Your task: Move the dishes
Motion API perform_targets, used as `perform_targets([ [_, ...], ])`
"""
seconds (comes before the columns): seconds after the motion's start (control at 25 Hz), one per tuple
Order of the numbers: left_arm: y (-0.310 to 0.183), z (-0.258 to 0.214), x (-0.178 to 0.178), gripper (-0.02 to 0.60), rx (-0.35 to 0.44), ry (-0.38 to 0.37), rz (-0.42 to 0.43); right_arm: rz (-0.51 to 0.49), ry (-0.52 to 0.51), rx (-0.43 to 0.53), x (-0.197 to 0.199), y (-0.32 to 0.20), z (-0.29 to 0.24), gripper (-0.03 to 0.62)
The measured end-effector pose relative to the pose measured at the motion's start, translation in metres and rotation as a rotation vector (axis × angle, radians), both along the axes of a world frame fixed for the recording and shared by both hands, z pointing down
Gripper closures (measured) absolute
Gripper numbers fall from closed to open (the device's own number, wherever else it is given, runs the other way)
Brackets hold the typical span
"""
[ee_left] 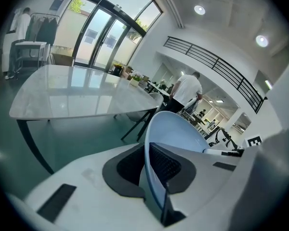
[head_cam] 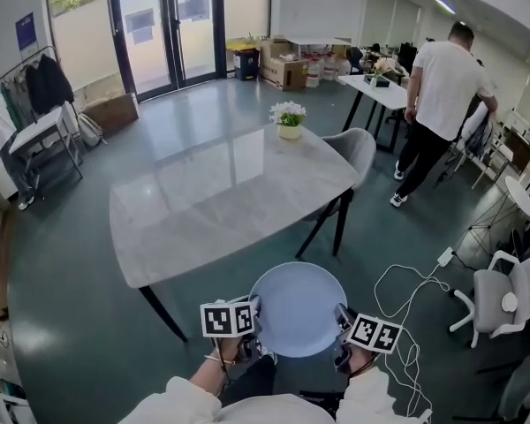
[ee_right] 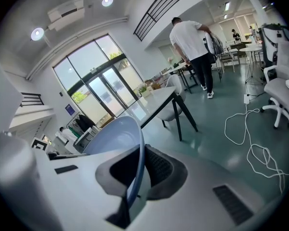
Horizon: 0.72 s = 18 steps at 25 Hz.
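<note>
The left gripper [head_cam: 247,323] and right gripper [head_cam: 346,329] each clamped opposite rims of 1 pale-blue plate [head_cam: 298,308], short of the surface [head_cam: 221,193].

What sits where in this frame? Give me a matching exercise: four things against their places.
Things:
1. blue plate
2. flower pot
3. white cable
4. grey chair

Places:
A. lying on the floor, right side
B. standing near the table far edge
C. clamped at its rim by left gripper and right gripper
D. beside the table's right edge

Pairs: 1-C, 2-B, 3-A, 4-D
</note>
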<state>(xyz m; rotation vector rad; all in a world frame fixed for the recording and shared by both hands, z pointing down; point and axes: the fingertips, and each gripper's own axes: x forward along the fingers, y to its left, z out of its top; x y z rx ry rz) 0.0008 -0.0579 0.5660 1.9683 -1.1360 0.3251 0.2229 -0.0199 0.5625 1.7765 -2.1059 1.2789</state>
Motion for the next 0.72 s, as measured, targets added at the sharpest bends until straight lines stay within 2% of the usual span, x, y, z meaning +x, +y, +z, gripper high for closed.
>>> perform_targets([
  [0.72,-0.183,-0.005,0.019,0.555,-0.023,0.012,0.002,-0.026,0.026,-0.007,0.017,-0.179,-0.016,0.52],
])
